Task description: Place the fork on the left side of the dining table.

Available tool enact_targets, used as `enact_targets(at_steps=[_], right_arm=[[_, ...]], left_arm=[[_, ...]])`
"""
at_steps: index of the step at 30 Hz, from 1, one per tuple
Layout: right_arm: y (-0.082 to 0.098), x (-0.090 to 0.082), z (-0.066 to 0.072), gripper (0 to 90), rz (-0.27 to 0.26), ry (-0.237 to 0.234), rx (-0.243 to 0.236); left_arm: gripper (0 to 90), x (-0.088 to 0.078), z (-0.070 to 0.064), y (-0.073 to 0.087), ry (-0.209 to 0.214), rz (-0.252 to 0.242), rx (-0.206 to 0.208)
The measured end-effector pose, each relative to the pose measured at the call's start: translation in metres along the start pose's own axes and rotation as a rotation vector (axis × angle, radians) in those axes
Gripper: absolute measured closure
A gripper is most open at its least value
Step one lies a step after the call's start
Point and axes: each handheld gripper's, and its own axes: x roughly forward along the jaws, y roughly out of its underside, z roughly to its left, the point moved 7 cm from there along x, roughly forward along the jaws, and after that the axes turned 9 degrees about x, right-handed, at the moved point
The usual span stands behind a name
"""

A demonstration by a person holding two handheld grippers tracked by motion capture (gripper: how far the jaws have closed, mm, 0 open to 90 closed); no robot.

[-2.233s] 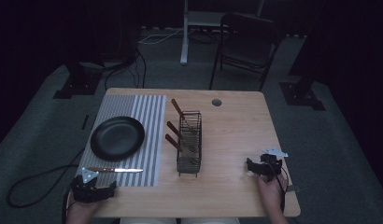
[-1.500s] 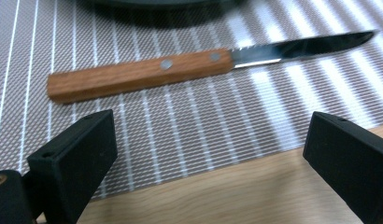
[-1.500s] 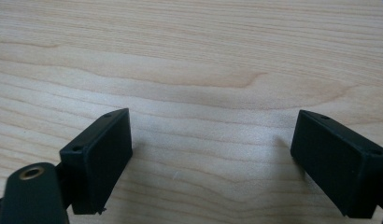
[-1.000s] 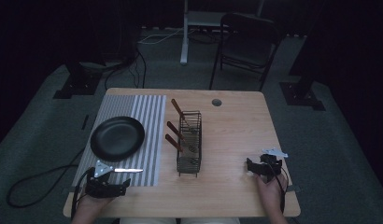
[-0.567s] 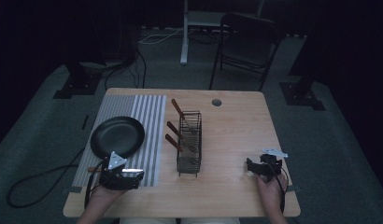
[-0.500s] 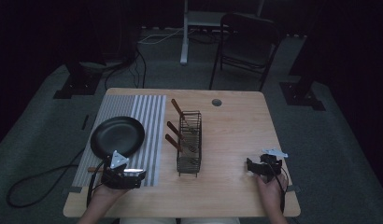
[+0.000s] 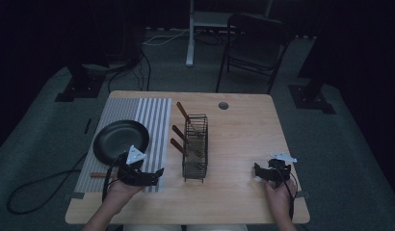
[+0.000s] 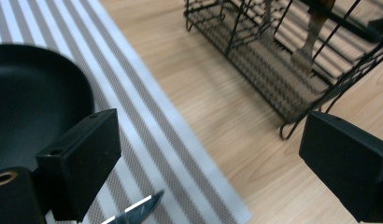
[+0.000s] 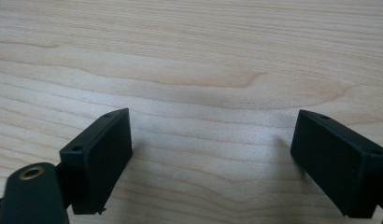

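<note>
Knife (image 8: 133, 212) flat on striped mat (image 7: 138, 115), blade tip showing between spread jaws of left gripper (image 7: 157, 174), just beside black pan (image 7: 119, 138). Jaws released, nothing held. Risk: thin blade lies flush, jaws may skid off or drag mat; swing toward wire rack (image 7: 195, 149) could snag. Right gripper (image 7: 257, 172) released, idle on bare surface (image 9: 189, 60).
</note>
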Motion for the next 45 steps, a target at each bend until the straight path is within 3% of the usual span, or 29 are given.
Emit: enact_targets(at_steps=[7, 11, 24, 27, 32, 36, 42, 45], right_arm=[[0.000, 0.000, 0.000, 12.3, 0.000, 0.000, 0.001], [0.000, 0.000, 0.000, 12.3, 0.000, 0.000, 0.000], [0.000, 0.000, 0.000, 12.3, 0.000, 0.000, 0.001], [0.000, 0.000, 0.000, 12.3, 0.000, 0.000, 0.001], [0.000, 0.000, 0.000, 12.3, 0.000, 0.000, 0.001], [0.000, 0.000, 0.000, 12.3, 0.000, 0.000, 0.001], [0.000, 0.000, 0.000, 12.3, 0.000, 0.000, 0.001], [0.000, 0.000, 0.000, 12.3, 0.000, 0.000, 0.001]], left_arm=[[5.7, 0.006, -0.009, -0.024, 0.021, -0.027, 0.015], [7.8, 0.009, -0.018, -0.038, 0.053, -0.036, 0.045], [13.7, 0.015, -0.028, -0.061, 0.104, -0.073, 0.031], [14.7, 0.016, -0.029, -0.068, 0.125, -0.085, 0.003], [16.2, 0.021, -0.033, -0.077, 0.128, -0.087, 0.016], [28.3, 0.027, -0.036, -0.083, 0.127, -0.096, 0.018], [51.5, 0.035, -0.033, -0.084, 0.129, -0.104, -0.035], [62.0, 0.035, -0.033, -0.082, 0.156, -0.115, -0.056]])
